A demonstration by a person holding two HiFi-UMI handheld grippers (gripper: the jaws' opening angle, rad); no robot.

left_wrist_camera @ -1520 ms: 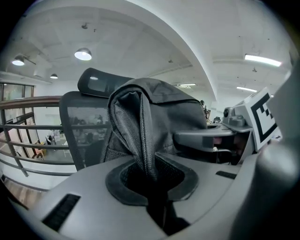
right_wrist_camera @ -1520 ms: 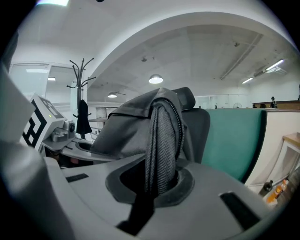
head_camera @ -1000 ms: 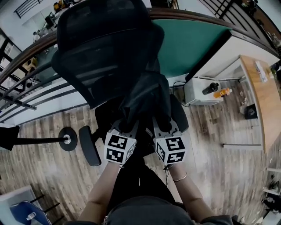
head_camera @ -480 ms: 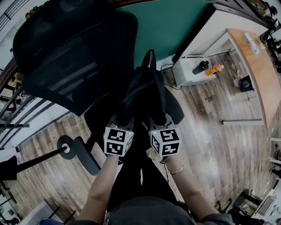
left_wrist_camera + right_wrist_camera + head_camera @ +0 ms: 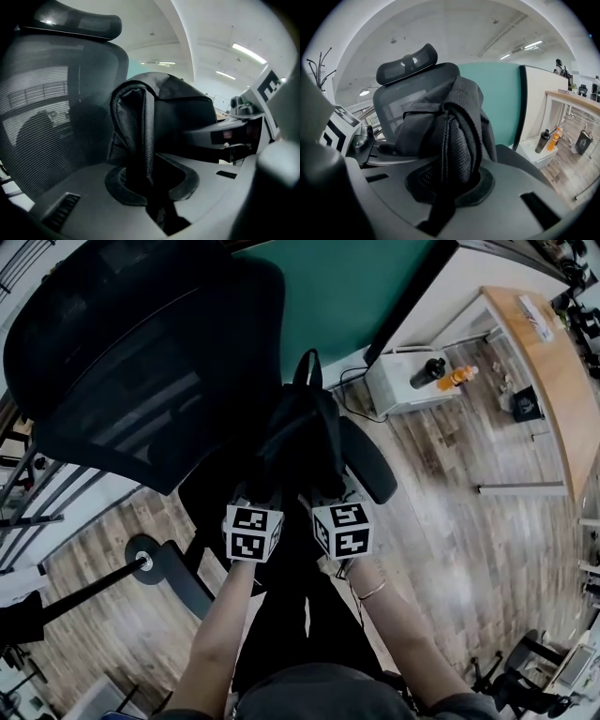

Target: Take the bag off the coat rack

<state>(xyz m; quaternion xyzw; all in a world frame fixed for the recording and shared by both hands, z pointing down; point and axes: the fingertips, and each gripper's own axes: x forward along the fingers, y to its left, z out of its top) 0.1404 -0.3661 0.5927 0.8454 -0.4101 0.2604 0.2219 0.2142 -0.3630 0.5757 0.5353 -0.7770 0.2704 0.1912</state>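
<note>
1. Our left claw (image 5: 262, 491) is clamped nearly closed on one padded strap (image 5: 138, 133) of the black bag (image 5: 305, 432). The strap's mesh edge is pinched between the pads in the left gripper view.
2. Our right claw (image 5: 324, 493) is closed tighter on the other strap (image 5: 457, 140), which bunches up out of its jaws.
3. The bag hangs from these two grips just ahead of both claws. It is in front of the mesh backrest (image 5: 141, 362) of an office chair and over the chair's seat (image 5: 367, 463).
4. It hangs on no hook in any view, so we judge the lift off the rack done and the set-down on the chair in hand.
5. The bag's own bulk hides its bottom, so we cannot tell whether it already touches the seat.

What could go wrong from here:

6. If we let go before the seat takes the weight, the bag drops, and it may roll forward off the seat edge onto the wooden floor (image 5: 450, 521).
7. If one claw opens before the other, the bag swings on the remaining strap and twists away from the backrest.
8. Each grip is on soft, folded webbing. A jerk or a sideways pull could drag the strap out through the pads.
9. A push against the backrest could roll or swivel the chair away, leaving the bag over bare floor.
10. A loose strap could also snag on our claws as we draw them back, pulling the bag after us.
</note>
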